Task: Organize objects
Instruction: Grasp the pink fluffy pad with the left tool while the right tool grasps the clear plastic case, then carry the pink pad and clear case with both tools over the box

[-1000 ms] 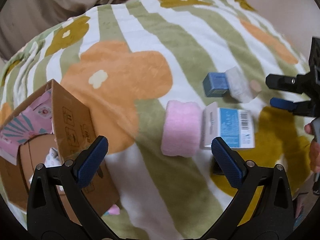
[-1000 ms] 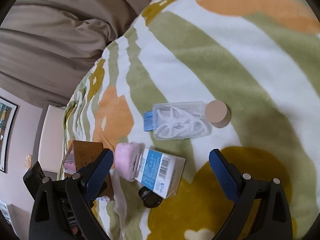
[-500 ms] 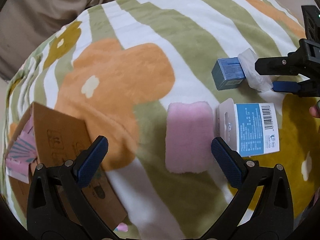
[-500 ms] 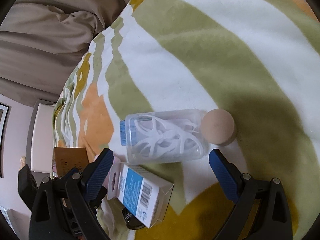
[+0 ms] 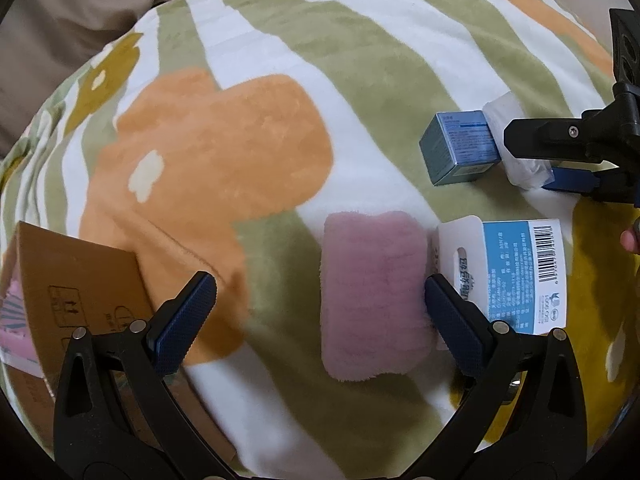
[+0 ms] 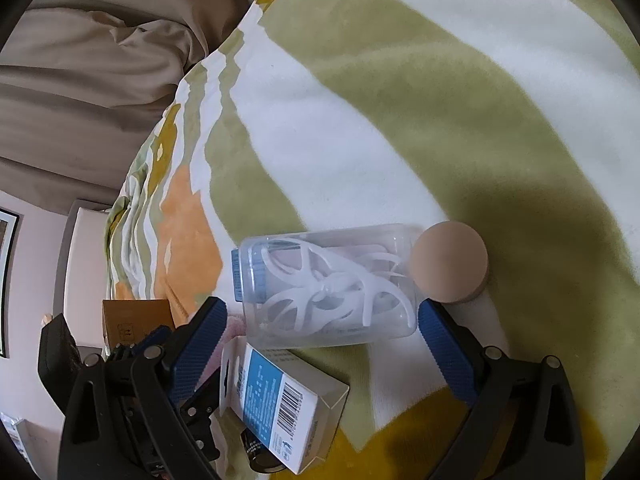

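White carton (image 5: 516,276) crowding pink cloth (image 5: 374,300)

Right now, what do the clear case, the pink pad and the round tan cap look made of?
Clear case: rigid transparent plastic, glossy; the white floss picks inside show through its walls. Pink pad: soft plush or fleece, matte, with a fuzzy nap and rounded edges. Round tan cap: smooth matte disc; could be wood or plastic, no grain visible.
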Tool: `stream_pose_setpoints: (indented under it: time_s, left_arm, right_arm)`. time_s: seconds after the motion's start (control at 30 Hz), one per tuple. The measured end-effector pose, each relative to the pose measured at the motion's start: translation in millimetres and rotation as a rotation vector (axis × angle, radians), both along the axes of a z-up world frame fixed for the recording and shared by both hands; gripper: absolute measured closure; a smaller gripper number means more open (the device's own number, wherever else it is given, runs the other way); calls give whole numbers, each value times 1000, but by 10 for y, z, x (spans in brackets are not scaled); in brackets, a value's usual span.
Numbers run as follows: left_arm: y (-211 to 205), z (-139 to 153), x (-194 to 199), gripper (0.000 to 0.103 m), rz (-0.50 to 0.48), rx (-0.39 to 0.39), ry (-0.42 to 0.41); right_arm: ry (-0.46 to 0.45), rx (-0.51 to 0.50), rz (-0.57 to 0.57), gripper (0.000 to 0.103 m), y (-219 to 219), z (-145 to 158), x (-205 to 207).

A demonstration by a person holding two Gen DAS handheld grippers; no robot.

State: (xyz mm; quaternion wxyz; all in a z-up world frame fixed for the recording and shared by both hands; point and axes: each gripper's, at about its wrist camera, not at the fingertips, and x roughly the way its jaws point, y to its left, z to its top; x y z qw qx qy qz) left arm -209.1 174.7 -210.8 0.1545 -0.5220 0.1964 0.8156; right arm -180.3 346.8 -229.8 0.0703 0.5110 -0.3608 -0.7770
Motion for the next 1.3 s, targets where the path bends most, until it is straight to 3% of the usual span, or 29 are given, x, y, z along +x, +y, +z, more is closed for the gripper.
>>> stream_pose_setpoints:
  time_s: [0.13,0.2,0.3,0.4,0.5,0.83,1.3]
  left_arm:
    - [-12,-69,-15,7,-4,25,-25]
    - [-32,-71,-5,19,-12,63,-41]
    - [-42,-69,8,36,-26,80,-50]
    - [-27,-70,26,50,-44,104,-68]
    - [-15,-54,38,57,-49,120,-79]
    - [-43,73,123,61,-33,156,-72]
    - [-207,679,247,61,-22,245,15]
  right_arm:
    - [-5,7,-6,7,-19,-22,-24]
    - [-4,8,-12,10,-14,-18,-15]
    - [-9,10,-25,24,11,-28,-9]
    - [-5,-6,-37,24,35,-27,5]
    - [-1,-6,-41,25,35,-13,24]
    - [26,-12,-49,25,16,112,52]
    - [110,32,-26,25,-159,608,197]
